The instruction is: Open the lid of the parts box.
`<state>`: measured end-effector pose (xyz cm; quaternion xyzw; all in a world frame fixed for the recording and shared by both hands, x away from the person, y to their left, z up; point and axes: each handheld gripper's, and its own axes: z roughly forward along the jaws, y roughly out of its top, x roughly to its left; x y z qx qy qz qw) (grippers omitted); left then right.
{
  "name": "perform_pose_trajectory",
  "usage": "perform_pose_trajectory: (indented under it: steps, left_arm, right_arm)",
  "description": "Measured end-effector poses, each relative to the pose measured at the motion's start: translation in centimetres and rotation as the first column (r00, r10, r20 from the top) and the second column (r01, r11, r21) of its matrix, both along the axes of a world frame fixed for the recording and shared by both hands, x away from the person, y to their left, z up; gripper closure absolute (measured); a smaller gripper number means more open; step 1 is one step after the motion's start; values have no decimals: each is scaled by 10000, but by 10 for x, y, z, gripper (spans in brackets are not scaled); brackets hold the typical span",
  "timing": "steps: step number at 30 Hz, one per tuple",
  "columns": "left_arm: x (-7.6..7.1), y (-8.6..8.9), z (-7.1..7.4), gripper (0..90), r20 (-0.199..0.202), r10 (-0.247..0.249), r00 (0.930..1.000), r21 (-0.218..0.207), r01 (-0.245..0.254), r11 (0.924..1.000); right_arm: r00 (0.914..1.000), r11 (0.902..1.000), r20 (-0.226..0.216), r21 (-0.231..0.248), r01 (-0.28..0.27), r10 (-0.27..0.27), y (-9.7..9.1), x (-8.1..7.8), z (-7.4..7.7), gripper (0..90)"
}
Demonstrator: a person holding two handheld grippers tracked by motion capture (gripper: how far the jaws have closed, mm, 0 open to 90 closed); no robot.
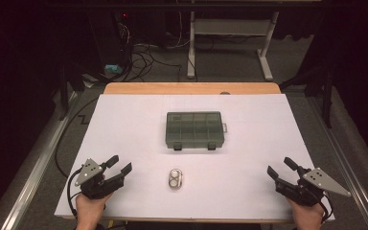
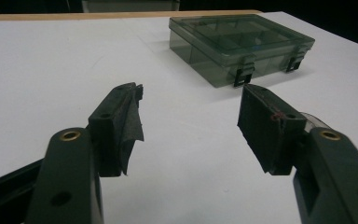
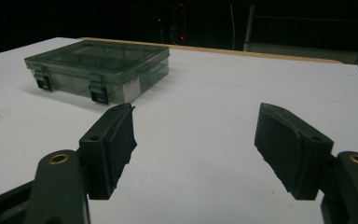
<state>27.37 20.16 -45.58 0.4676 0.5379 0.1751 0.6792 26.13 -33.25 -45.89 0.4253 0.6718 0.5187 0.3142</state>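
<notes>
Small metal case (image 1: 175,178), a rounded silvery tin with 2 round wells showing on top, lies on the white table cover (image 1: 249,143) between the 2 grippers, apart from both. It sits to the inner side of the left gripper (image 1: 119,165) and somewhat nearer to it than to the right gripper (image 1: 281,167), so the left hand (image 1: 92,206) looks better placed for a reach. Its long axis runs roughly away from the person, toward the compartment box (image 1: 194,129), a closed smoky-clear organiser with 2 dark latches on its near edge, lying well beyond the fingertips of both grippers.

Left gripper: jaws stand wide apart, nothing between the pads (image 2: 129,123), touching nothing; in the left gripper view the case peeks out just behind the right-hand jaw. Right gripper: jaws likewise spread wide and empty, pads (image 3: 121,135) clear of the table cover; in the right gripper view a sliver of the case shows at the far left edge, well off to the side of its fingers. Both grippers hover near the table's near corners, pointing inward and forward
</notes>
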Motion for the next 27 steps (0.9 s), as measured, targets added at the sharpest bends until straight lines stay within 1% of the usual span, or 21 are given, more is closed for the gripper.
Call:
perform_pose_trajectory:
  steps: [3,8,13,22,27]
  left_arm:
    - [4,-3,0,392,-16,-22,10000,-61,22,10000]
    - [9,-7,-1,396,-57,-137,9999,-21,137,9999]
    - [13,-10,-1,399,-31,-199,9998,10,199,9998]
    - [20,-14,-1,405,11,-134,9999,-167,134,9998]
    - [26,-16,-1,406,-53,-100,9999,-259,98,9996]
  right_arm:
    - [9999,10000,-129,55,64,-64,1,3,0,283]
    - [10000,10000,31,-9,13,-13,4,5,1,286]
    - [10000,9999,-15,145,19,-19,4,8,1,290]
    - [10000,9995,-69,316,-12,14,5,12,2,302]
    - [9999,9991,-139,427,20,-15,5,15,2,304]
